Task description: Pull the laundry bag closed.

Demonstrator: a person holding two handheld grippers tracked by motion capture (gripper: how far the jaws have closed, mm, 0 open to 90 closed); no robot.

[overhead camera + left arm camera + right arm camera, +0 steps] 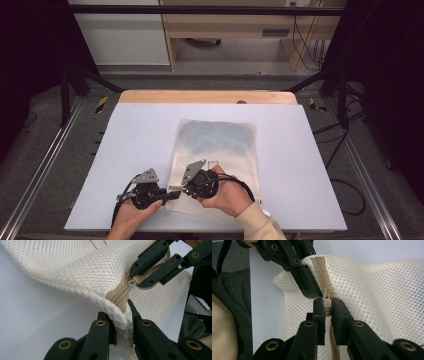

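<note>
Mesh bag (215, 150) is lying flat on the white surface (135, 150), near edge bunched up where I've got it. My left tongs (123, 321) are clamped on the bag's corner seam, right by the zipper end, and my right tongs (327, 311) are pinching the tan zipper pull (327, 305).

even overhead light, dark surroundings, soft shadows; close views slightly blurred.
</note>
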